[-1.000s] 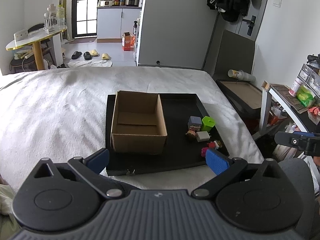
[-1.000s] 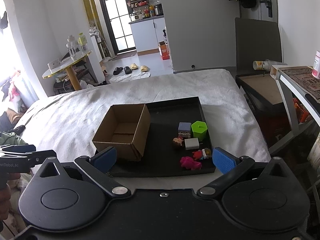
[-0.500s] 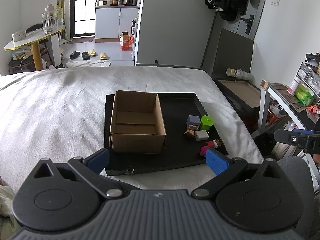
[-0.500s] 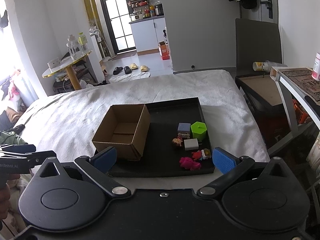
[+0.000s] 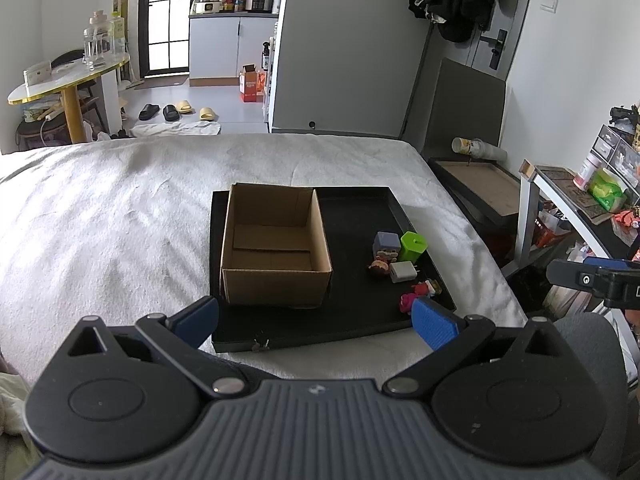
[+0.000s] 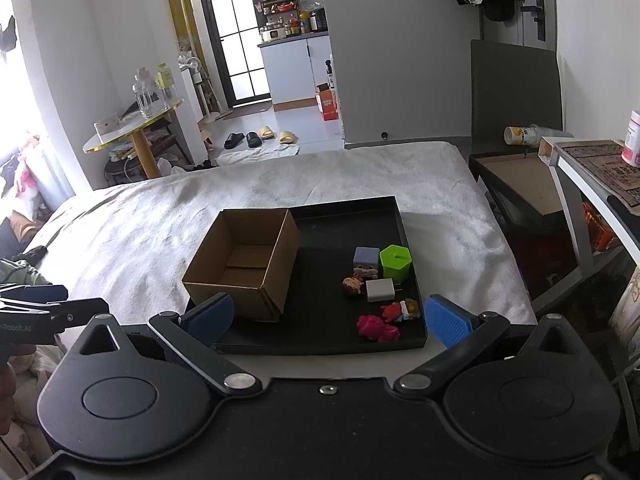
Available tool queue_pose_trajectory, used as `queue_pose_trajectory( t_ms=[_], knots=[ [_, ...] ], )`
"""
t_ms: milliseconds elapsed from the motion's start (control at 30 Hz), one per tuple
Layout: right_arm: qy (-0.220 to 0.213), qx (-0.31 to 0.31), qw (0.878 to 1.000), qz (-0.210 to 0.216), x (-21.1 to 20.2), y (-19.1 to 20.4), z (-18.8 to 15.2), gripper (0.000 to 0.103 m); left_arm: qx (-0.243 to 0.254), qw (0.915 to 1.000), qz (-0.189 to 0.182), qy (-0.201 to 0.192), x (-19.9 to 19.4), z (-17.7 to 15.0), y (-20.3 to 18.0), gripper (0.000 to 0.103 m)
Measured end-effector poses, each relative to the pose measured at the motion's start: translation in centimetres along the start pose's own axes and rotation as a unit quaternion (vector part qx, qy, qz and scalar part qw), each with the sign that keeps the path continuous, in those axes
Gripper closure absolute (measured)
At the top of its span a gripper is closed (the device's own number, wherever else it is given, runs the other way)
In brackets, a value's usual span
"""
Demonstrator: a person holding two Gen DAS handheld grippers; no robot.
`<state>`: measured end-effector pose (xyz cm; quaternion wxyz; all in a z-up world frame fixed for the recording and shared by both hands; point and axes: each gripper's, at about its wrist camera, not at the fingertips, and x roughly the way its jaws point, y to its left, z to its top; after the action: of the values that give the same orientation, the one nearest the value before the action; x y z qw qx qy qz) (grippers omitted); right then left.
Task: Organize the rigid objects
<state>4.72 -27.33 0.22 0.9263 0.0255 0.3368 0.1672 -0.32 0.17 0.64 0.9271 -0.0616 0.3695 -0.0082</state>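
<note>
Both tools — left tool (image 5: 314,317), right tool (image 6: 327,318) — gape empty; toys (image 6: 378,327) and cardboard box (image 6: 244,263) lie ahead on tray (image 6: 348,216).

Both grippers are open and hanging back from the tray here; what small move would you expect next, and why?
Probably the right gripper eases forward toward the pink toy, the nearest piece on the black tray. The cardboard box is empty and nothing is held.

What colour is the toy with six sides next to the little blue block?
The six-sided toy is bright green, clearest in the right wrist view.
</note>
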Motion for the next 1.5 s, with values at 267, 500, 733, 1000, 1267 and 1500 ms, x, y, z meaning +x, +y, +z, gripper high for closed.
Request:
queue_pose_trajectory(
  t_ms=[267,500,733,1000,1267,1500],
  knots=[
    [0.0,-0.001,1.0,-0.001,-0.1,0.0,0.1,0.0,0.002,1.0,-0.001,0.0,-0.1,0.1,0.0,0.001],
    [0.001,0.002,1.0,-0.002,0.0,-0.2,0.1,0.0,0.003,1.0,0.002,0.003,0.0,0.1,0.0,0.001],
    [0.009,0.007,1.0,-0.005,0.8,-0.5,-0.1,0.0,0.005,0.9999,0.002,0.01,0.7,0.2,0.1,0.001],
    [0.015,0.009,1.0,-0.008,1.8,-0.8,-0.2,0.0,0.0,0.9998,0.006,0.02,2.1,0.3,0.5,0.001],
    [0.031,0.009,0.999,-0.01,3.8,-1.4,-0.2,0.0,-0.016,0.999,0.014,0.039,4.3,0.4,1.6,0.001],
    [0.054,0.013,0.998,-0.006,6.3,-1.8,-0.2,0.0,-0.021,0.998,0.023,0.055,6.4,1.0,2.3,0.001]
  ],
)
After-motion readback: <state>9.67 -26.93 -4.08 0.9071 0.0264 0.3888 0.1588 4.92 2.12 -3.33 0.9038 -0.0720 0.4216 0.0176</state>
